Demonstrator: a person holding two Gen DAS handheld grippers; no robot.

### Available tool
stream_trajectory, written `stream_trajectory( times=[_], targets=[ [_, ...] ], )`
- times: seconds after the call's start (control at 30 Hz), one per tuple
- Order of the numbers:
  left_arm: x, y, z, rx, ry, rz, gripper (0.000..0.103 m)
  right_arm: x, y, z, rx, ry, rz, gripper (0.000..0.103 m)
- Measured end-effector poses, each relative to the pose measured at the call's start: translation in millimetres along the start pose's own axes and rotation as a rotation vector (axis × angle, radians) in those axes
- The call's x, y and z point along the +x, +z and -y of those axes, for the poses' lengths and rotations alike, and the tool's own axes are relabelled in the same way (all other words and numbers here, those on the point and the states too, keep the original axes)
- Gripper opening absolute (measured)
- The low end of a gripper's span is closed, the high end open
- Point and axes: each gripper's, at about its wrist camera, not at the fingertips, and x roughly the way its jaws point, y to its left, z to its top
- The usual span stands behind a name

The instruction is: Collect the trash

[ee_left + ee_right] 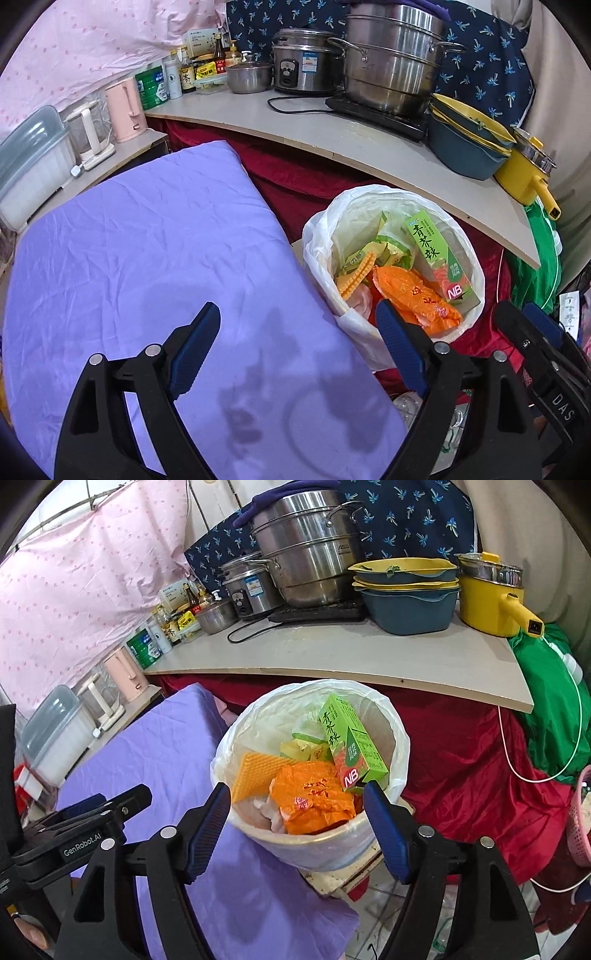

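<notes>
Though crammed, one bin (pixel 255 834), one carton (pixel 351 747)

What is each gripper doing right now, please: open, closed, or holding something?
Left gripper: open, holding nothing, over the purple cloth.
Right gripper: open, holding nothing, in front of the trash bin.
</notes>
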Motion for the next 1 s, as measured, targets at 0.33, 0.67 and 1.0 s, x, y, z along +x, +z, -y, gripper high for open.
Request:
stream_trajectory(
  times=[0.33,0.67,1.0],
  targets=[
    [-23,-16,-8,0.002,0.038,0.017,0.09,-21,-16,-19,-0.054,-0.024,-0.015,0.085],
    [-28,-26,-12,0.011,0.06,0.001,0.092,-34,-19,-21,-0.063,-0.061,-0.018,0.096],
    [-32,-30,-10,0.016,0.079,0.008,0.092,-39,-19,-20,-0.082,-0.079,-0.014,0.096]
  ],
)
